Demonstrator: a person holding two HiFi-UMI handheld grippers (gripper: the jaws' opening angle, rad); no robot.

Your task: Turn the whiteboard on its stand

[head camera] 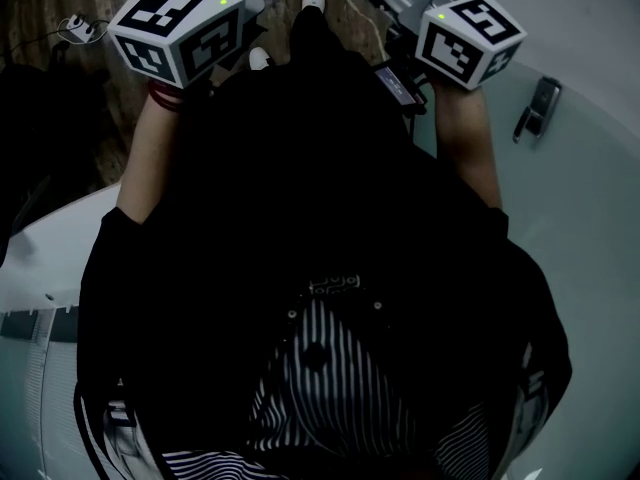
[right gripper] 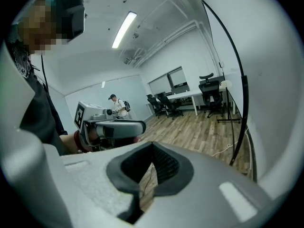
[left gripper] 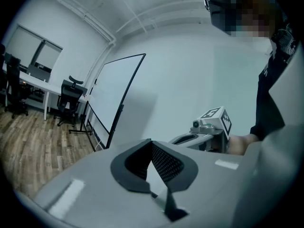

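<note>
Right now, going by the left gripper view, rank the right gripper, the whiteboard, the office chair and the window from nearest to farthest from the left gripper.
1. Right gripper, close by on the right.
2. Whiteboard, ahead, left of centre.
3. Office chair, past the whiteboard's far end.
4. Window, on the far left wall.

Dim head view; gripper views brighter, fisheye-warped, under ceiling strip light (right gripper: 124, 29).

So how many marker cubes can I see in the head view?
2. The left marker cube is at the picture's top left and the right marker cube is at its top right. The person's dark clothing fills the middle, and no further cube shows there.
</note>
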